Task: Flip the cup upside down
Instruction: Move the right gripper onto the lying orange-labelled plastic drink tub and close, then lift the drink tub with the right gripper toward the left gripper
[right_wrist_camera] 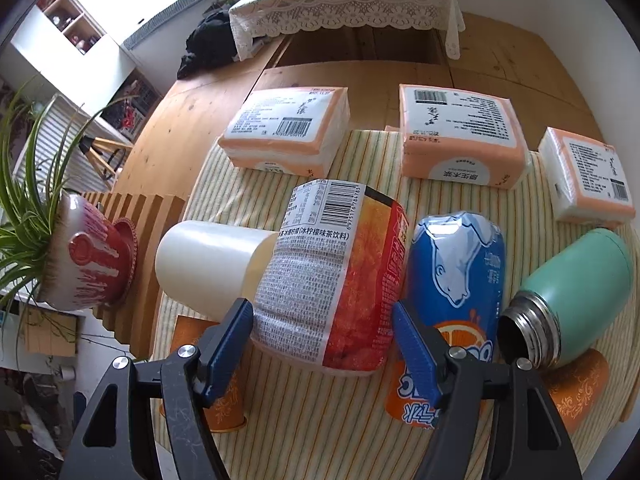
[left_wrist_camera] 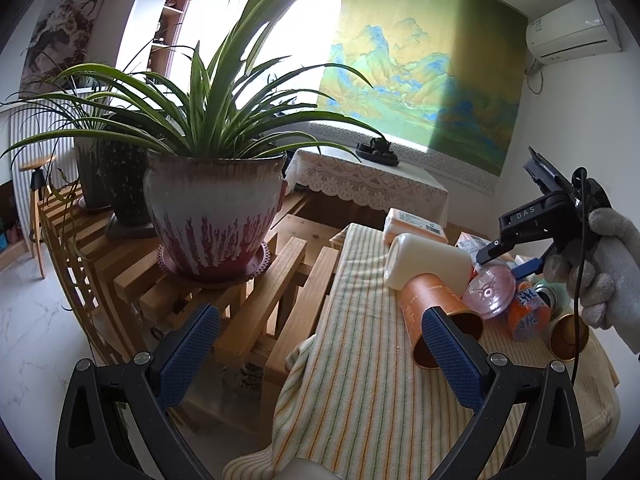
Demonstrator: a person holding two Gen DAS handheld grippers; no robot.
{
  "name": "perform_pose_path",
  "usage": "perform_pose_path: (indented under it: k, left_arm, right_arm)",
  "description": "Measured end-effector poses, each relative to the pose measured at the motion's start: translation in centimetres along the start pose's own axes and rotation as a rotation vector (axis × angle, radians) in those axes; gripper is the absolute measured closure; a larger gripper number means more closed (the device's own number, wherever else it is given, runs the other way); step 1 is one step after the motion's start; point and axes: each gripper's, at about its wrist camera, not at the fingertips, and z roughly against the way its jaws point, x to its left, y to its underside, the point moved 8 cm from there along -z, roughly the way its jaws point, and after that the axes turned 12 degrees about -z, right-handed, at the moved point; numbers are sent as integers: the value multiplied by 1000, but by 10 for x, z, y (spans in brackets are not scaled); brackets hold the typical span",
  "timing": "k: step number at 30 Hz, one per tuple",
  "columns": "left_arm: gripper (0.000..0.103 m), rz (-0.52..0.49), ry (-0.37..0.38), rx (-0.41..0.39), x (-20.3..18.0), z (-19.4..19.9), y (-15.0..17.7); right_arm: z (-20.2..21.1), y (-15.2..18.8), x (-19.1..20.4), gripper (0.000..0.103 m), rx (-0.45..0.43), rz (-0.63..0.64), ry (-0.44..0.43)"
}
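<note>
An orange paper cup (left_wrist_camera: 436, 312) lies on its side on the striped cloth (left_wrist_camera: 360, 380), its open mouth toward me. My left gripper (left_wrist_camera: 320, 364) is open and empty, its right finger just in front of that cup's mouth. A second orange cup (left_wrist_camera: 570, 337) lies at the right. In the right wrist view, my right gripper (right_wrist_camera: 322, 344) has its fingers around a lying iced-tea bottle (right_wrist_camera: 332, 280), the pads at its sides. Orange cups show under it at the left (right_wrist_camera: 224, 404) and under the flask at the right (right_wrist_camera: 580, 392).
A white cup (right_wrist_camera: 208, 268), a blue-orange soda bottle (right_wrist_camera: 456, 292) and a green flask (right_wrist_camera: 572, 300) lie on the cloth. Three tissue packs (right_wrist_camera: 288, 132) sit behind. A large potted plant (left_wrist_camera: 212, 208) stands on a slatted wooden bench (left_wrist_camera: 260, 300) left of the table.
</note>
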Motion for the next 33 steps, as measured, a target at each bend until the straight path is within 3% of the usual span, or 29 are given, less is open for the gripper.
perform_pose_path:
  k: [9,18,33]
  left_arm:
    - [1,-10,-3,3,-5,0,-1]
    - [1,-20,-10,-6,-6,2,-6]
    - [1,-49,0,-16,-21,10,-9]
  right_arm:
    - [-16,-9,-6,24,62,-72,-66]
    - [-11,-4,-7,26,41,-84,-67]
    - [40,25,2,26,-11,-23,-126]
